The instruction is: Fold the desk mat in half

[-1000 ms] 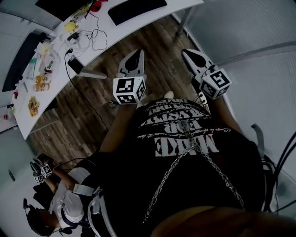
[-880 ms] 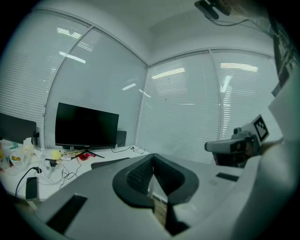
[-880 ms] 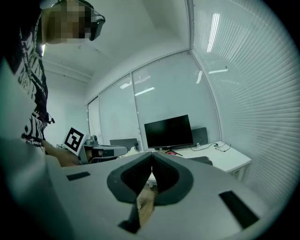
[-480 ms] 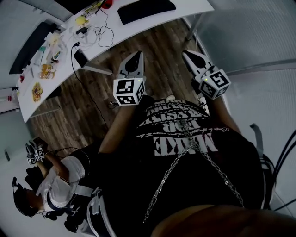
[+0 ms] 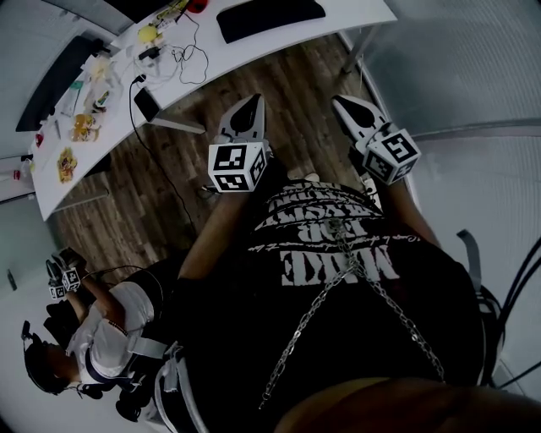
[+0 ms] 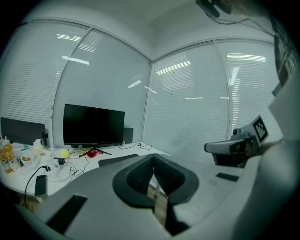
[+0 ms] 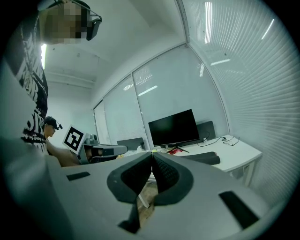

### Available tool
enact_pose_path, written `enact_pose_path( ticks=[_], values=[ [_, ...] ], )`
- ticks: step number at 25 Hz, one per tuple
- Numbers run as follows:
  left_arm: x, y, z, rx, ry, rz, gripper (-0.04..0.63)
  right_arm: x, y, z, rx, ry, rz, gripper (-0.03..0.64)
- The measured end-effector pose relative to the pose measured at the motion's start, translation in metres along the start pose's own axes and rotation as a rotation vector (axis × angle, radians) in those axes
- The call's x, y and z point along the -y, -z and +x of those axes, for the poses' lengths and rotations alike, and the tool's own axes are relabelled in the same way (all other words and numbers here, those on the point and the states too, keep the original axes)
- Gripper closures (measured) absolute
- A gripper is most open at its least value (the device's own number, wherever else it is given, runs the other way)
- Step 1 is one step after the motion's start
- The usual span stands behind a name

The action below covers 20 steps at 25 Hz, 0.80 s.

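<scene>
Both sets of jaws are pressed together and hold nothing, on our left gripper [image 5: 253, 101] and our right gripper [image 5: 341, 102]. We think folding has not begun. The desk mat [image 5: 270, 17] lies flat on the white desk [image 5: 245, 57], well apart from the jaws, so next we must step closer and grab its edge.

The head view was dim, with dark round corners. The white desk [image 5: 245, 52] was its brightest part, and the desk mat [image 5: 270, 15] showed as flat black. Both gripper views looked pale and bluish. Lamp streaks shone on the glass walls [image 6: 187, 93]. Straight lines bent near the edges.
</scene>
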<state>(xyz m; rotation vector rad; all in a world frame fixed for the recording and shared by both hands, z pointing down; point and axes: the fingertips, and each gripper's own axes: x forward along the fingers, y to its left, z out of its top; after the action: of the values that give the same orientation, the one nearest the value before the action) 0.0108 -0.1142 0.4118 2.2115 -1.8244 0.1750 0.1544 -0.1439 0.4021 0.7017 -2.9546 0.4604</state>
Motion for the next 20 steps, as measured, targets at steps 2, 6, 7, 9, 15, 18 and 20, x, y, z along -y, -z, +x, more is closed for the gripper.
enact_pose_path(
  ticks=[2, 6, 7, 9, 15, 18, 20],
  values=[
    [-0.003, -0.001, 0.007, 0.002, 0.008, -0.002, 0.588, 0.003, 0.000, 0.003, -0.004, 0.007, -0.004, 0.617],
    [-0.012, -0.003, 0.022, -0.004, 0.025, -0.008, 0.588, 0.019, -0.002, 0.014, -0.015, 0.037, 0.000, 0.617],
    [-0.016, -0.004, 0.026, -0.004, 0.028, -0.008, 0.587, 0.022, -0.004, 0.017, -0.018, 0.044, -0.005, 0.617],
    [-0.024, -0.006, 0.032, -0.003, 0.030, -0.010, 0.588, 0.024, -0.008, 0.026, -0.018, 0.048, -0.017, 0.617],
    [-0.056, -0.015, 0.052, 0.012, 0.027, -0.009, 0.588, 0.029, -0.022, 0.063, -0.005, 0.070, -0.078, 0.617],
    [-0.076, -0.019, 0.060, 0.014, 0.026, -0.006, 0.588, 0.034, -0.030, 0.085, 0.003, 0.077, -0.102, 0.617],
    [-0.088, -0.019, 0.064, 0.009, 0.027, -0.017, 0.587, 0.033, -0.033, 0.099, 0.011, 0.073, -0.092, 0.617]
  ],
)
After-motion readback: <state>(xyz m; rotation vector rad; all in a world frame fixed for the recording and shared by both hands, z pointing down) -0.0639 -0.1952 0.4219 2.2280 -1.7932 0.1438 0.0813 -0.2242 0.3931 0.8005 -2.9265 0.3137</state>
